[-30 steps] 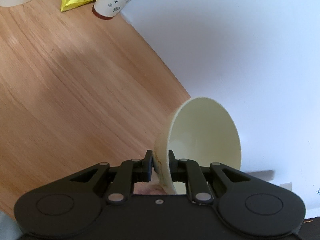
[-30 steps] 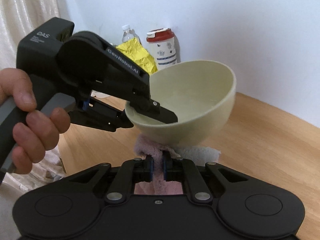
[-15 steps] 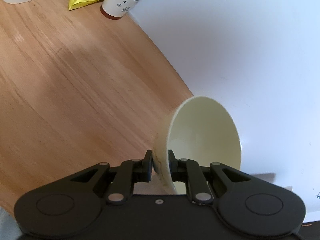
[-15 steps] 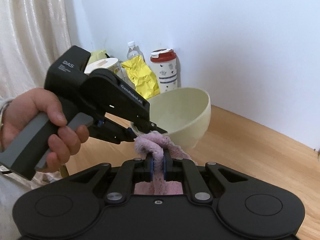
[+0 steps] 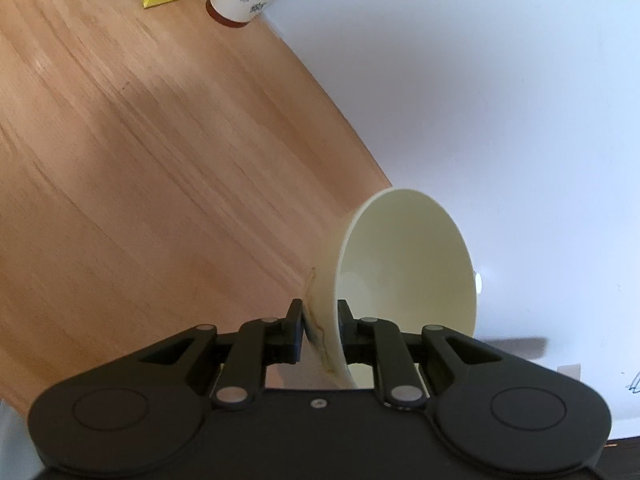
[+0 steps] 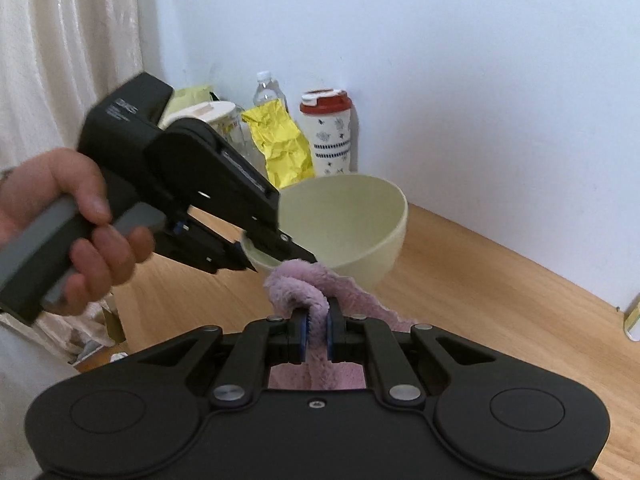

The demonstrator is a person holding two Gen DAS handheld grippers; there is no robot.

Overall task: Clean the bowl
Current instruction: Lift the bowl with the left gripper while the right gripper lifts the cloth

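On the gripper body (image 6: pixel 132 120), small white lettering, unreadable

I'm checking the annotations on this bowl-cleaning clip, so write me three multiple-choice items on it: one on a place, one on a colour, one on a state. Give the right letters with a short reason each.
1. Where does the left gripper grip the bowl?
A. on its rim
B. under its base
C. nowhere; the bowl rests on the table

2. What colour is the cloth in the right gripper?
A. yellow
B. pink
C. blue

3. How is the bowl held?
A. upside down on the table
B. level and full of water
C. lifted off the table and tilted

Answers:
1 A: in the left wrist view one finger sits inside the wall and one outside, clamped on the rim.
2 B: the right wrist view shows a fluffy pink fold pinched between the fingers.
3 C: the bowl hangs in the air, its mouth turned sideways, and looks empty.
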